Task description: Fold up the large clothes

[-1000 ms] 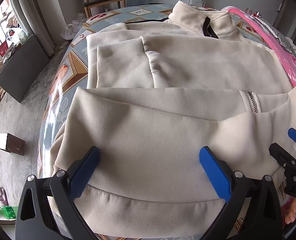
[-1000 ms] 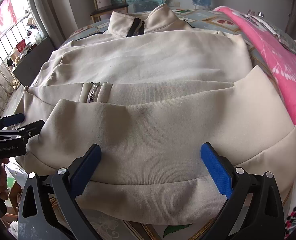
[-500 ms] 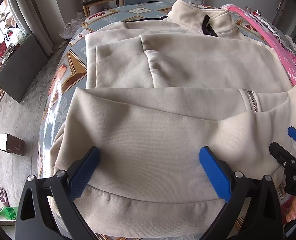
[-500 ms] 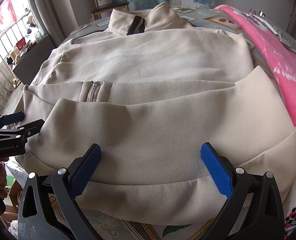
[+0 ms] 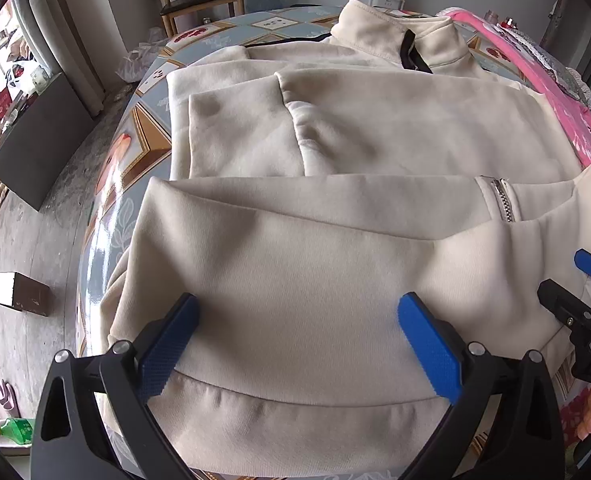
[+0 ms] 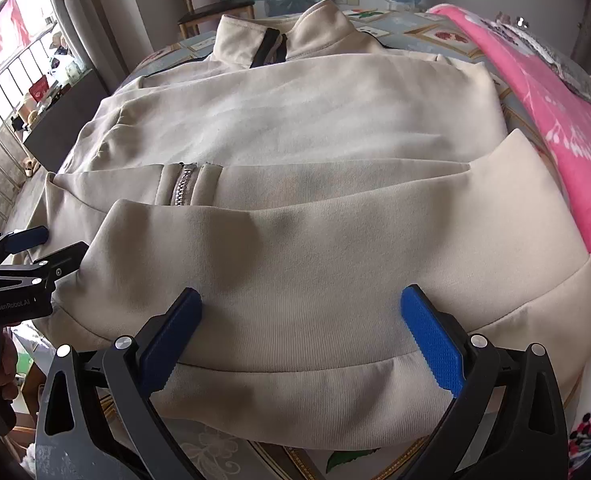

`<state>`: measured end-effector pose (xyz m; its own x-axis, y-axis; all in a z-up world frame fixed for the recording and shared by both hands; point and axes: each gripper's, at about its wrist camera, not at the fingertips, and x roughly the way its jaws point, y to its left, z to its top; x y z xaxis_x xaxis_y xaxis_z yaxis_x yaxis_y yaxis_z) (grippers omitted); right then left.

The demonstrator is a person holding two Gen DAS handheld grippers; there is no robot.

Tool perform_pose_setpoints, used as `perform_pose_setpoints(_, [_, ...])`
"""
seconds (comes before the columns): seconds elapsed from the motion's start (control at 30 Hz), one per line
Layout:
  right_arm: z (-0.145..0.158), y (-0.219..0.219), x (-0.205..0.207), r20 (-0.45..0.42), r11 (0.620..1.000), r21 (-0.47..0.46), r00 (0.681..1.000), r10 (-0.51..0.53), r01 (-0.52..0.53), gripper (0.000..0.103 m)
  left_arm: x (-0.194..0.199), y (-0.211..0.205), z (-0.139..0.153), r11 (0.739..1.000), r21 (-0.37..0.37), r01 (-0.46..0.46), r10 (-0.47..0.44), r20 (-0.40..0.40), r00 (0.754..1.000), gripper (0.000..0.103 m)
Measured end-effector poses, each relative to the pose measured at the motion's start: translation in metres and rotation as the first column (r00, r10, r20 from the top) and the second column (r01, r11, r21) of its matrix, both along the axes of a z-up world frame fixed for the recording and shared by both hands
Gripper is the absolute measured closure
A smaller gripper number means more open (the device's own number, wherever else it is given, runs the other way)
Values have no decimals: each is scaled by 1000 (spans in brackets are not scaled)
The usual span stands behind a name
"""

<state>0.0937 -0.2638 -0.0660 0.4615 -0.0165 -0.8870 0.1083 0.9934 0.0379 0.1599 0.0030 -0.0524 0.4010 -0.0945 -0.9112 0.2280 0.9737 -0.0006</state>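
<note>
A cream zip-up jacket (image 6: 295, 128) lies spread on the worktop (image 6: 215, 452), its stand-up collar (image 6: 287, 36) at the far end and its lower part folded up towards the collar, so the ribbed hem faces the camera. A short run of metal zip (image 6: 183, 188) shows at the fold. The right gripper (image 6: 301, 336) hangs over the hem with its blue pads wide apart, holding nothing. At the left edge the left gripper (image 6: 45, 246) meets the jacket's side. A pink blanket (image 6: 567, 120) lies along the right.
</note>
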Motion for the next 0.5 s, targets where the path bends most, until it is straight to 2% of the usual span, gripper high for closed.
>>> perform_pose_setpoints(0.2, [1, 0, 1, -1, 1000, 2, 1000, 31, -31, 6, 4, -1, 0, 1000, 12, 11, -11, -18, 1000, 4])
perform_pose_setpoints(0.3, [4, -6, 4, -32, 999, 44, 999, 32, -31, 6, 5, 1, 4, 999, 0, 35, -35, -26, 999, 4])
perform_pose_setpoints(0.4, [19, -11, 11, -53, 994, 96, 997, 50, -45, 7, 1, 4, 22, 997, -28, 77, -77, 20, 997, 4])
perform_pose_setpoints(0.5, [56, -20, 26, 12, 989, 128, 997, 76, -77, 7, 9, 5, 56, 988, -87, 128, -120, 93, 988, 4])
